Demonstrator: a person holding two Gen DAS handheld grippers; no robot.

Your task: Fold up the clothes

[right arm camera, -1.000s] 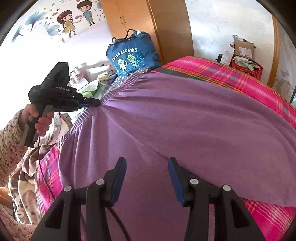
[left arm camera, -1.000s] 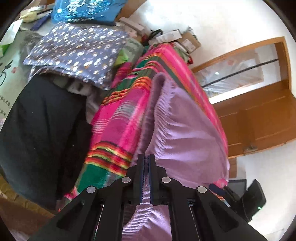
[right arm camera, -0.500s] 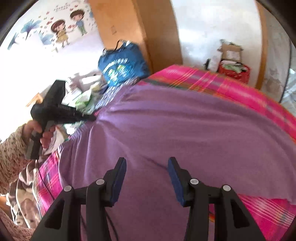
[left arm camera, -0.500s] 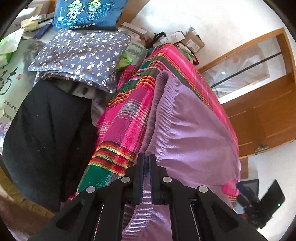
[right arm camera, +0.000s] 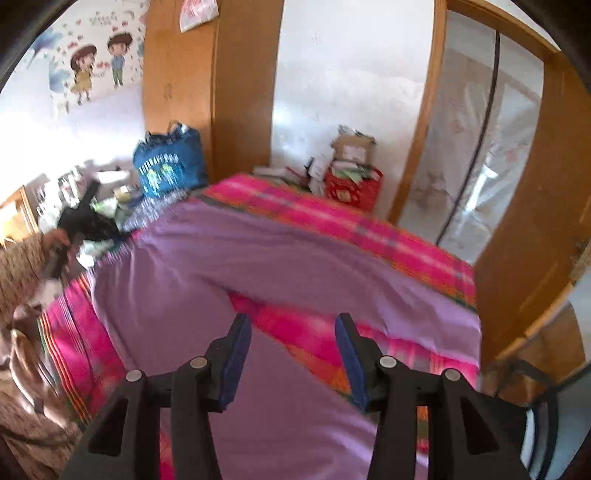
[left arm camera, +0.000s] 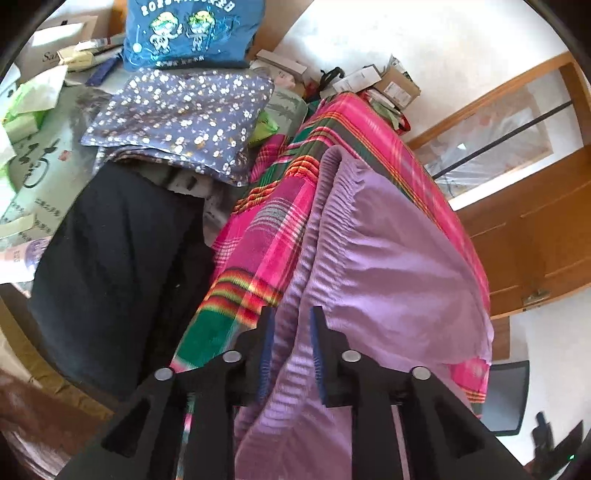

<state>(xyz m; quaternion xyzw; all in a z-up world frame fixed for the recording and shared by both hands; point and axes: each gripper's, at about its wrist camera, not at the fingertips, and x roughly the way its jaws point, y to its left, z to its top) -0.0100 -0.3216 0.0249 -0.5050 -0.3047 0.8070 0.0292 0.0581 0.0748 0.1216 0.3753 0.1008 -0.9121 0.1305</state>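
A purple garment [left arm camera: 388, 266] with a gathered elastic waistband lies spread on the pink plaid bed cover [left arm camera: 266, 236]. My left gripper [left arm camera: 290, 314] is open, and the waistband edge runs loosely between its fingers. In the right wrist view the purple garment [right arm camera: 258, 258] stretches across the bed and a strip of pink plaid bed cover [right arm camera: 332, 218] shows between two of its parts. My right gripper [right arm camera: 293, 321] hovers open over the near part and holds nothing. The left gripper [right arm camera: 79, 218] appears there at the garment's far left corner, held by a hand [right arm camera: 55, 240].
A black garment [left arm camera: 110, 258], a blue floral cloth [left arm camera: 184, 114] and a blue bag [left arm camera: 192, 29] lie left of the bed. A red basket [right arm camera: 351, 188] and boxes stand at the far end. A wooden door [left arm camera: 535, 229] and a black chair [left arm camera: 506, 398] are on the right.
My left gripper has gone from shut on the waistband to open. The right gripper has pulled back and swung right, staying open. The garment has settled lower on the bed.
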